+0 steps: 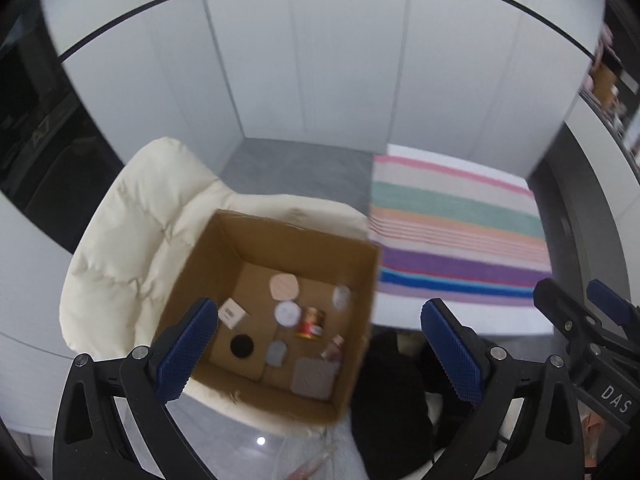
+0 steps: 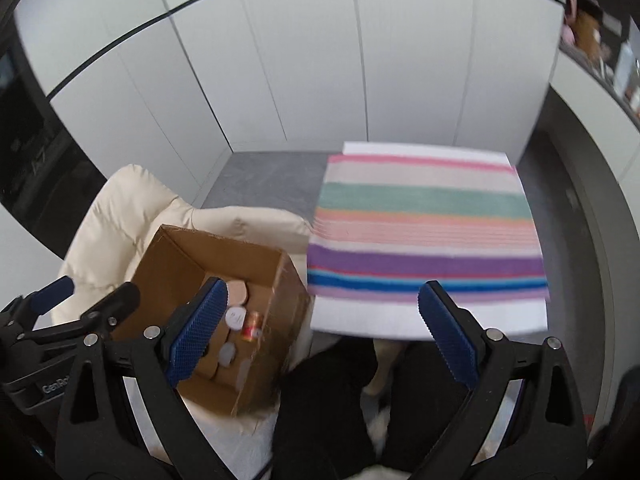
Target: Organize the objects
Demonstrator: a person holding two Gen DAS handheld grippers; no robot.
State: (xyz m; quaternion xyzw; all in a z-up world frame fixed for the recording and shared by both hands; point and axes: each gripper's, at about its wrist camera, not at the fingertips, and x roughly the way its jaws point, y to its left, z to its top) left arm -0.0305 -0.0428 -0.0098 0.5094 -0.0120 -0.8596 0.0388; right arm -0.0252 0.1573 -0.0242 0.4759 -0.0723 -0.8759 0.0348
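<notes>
An open cardboard box (image 1: pixel 224 256) sits on a cream padded chair (image 1: pixel 120 232). It holds several small items: a red can (image 1: pixel 310 322), a white round lid (image 1: pixel 287 313), a pink hexagonal piece (image 1: pixel 284 286), a black disc (image 1: pixel 241 345), a grey square pad (image 1: pixel 313 377) and a white small box (image 1: pixel 232 313). My left gripper (image 1: pixel 320 356) is open and empty above the box. My right gripper (image 2: pixel 324 336) is open and empty, between the box (image 2: pixel 276 360) and the striped cloth (image 2: pixel 428 232). The can (image 2: pixel 251 325) shows in the right wrist view.
A table with a striped cloth (image 1: pixel 456 236) stands to the right of the chair. White cabinet walls (image 1: pixel 320 60) stand behind. A grey floor (image 1: pixel 296 168) lies beyond the chair. The person's dark legs (image 2: pixel 340 400) are below the table edge.
</notes>
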